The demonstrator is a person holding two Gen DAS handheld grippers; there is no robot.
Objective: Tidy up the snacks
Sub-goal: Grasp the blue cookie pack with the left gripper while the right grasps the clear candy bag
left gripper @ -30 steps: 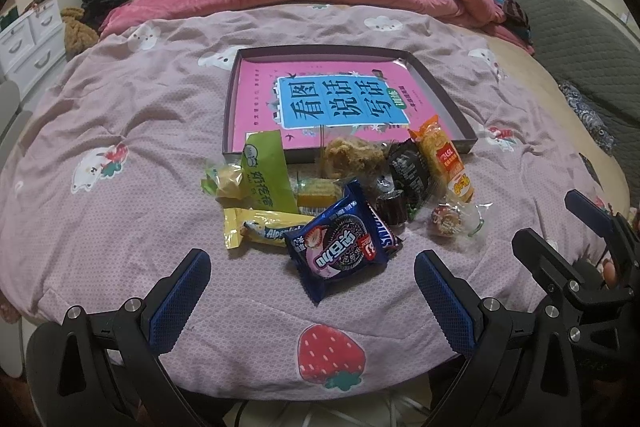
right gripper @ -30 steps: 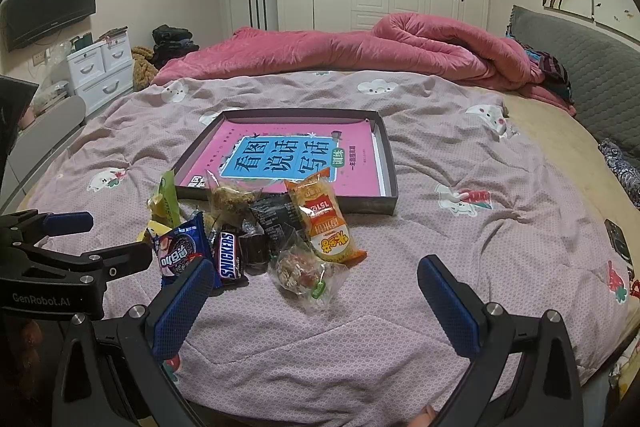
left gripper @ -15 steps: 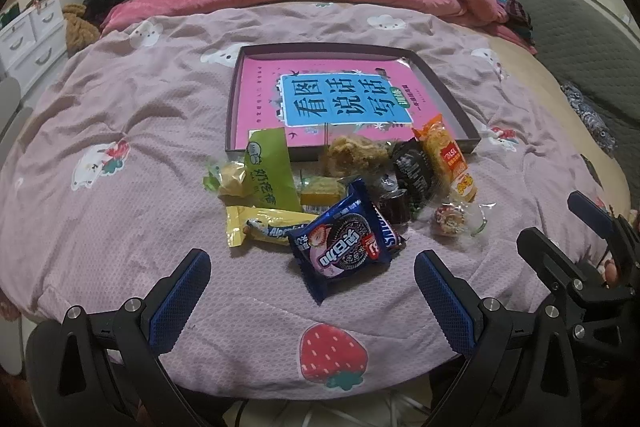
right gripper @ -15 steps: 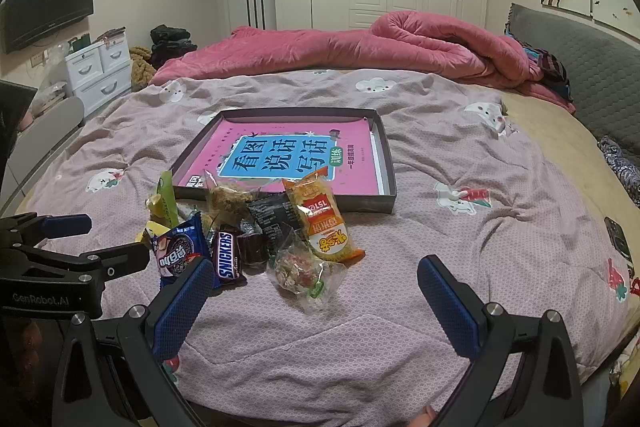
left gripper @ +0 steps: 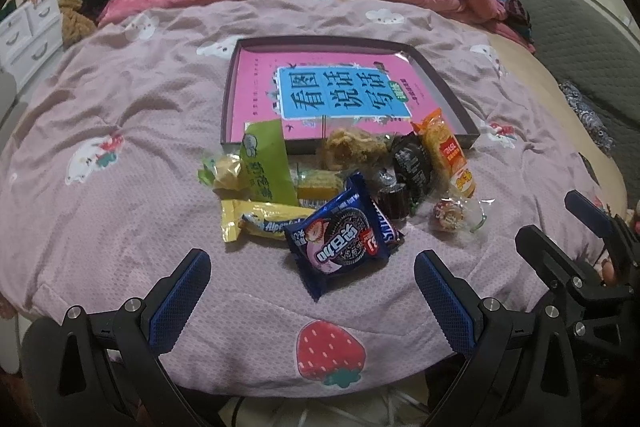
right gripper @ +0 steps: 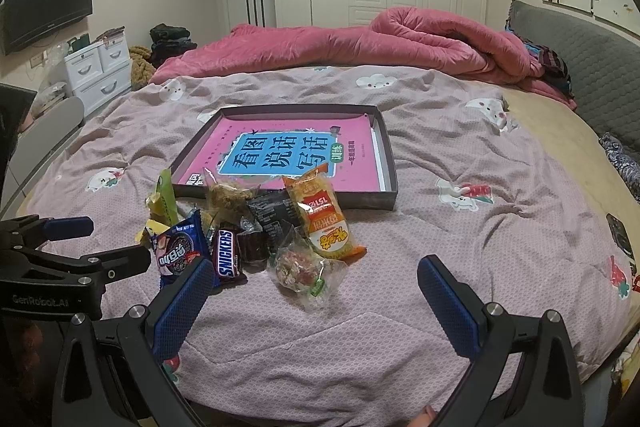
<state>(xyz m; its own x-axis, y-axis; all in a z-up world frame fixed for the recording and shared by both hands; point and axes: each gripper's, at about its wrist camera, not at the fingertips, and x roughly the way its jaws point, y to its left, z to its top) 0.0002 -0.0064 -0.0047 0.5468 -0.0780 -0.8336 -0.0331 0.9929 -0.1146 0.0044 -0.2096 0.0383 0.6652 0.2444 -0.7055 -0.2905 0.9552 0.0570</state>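
We see left gripper (left gripper: pixel 312 291) wide, empty; right gripper (right gripper: pixel 316 291) wide, empty; snack pile (left gripper: pixel 340 195) before shallow box (left gripper: pixel 230 95).

Mauve strawberry-print bedspread (left gripper: pixel 120 107), pink-and-blue book (left gripper: pixel 340 95), blue cookie packet (left gripper: pixel 340 239)
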